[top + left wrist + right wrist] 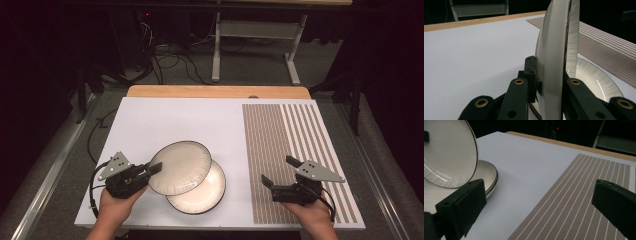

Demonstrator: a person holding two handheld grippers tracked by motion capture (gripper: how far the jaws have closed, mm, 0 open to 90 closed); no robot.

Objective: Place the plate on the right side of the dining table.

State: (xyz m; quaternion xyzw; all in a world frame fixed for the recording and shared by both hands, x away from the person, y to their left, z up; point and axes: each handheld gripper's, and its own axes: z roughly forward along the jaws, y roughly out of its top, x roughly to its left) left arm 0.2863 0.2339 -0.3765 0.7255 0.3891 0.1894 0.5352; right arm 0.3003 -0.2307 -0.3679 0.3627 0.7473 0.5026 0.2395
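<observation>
Two cream plates with dark rims are at the front middle of the white board (170, 120). The lower plate (207, 196) lies flat. The upper plate (180, 167) overlaps it on the left and is tilted, its left rim raised. My left gripper (156, 168) is shut on that rim; in the left gripper view the upper plate (554, 62) stands edge-on between my jaws, with the lower plate (596, 80) behind. My right gripper (280, 171) stands open over the striped brown placemat (295, 150), with nothing between its jaws. The right gripper view has both the upper plate (446, 155) and the lower plate (486, 175) at its left.
The placemat (579, 202) covers the right part of the board. A wooden table edge (215, 91) runs along the back. Beyond it are cables and a white metal frame (260, 35) on the floor.
</observation>
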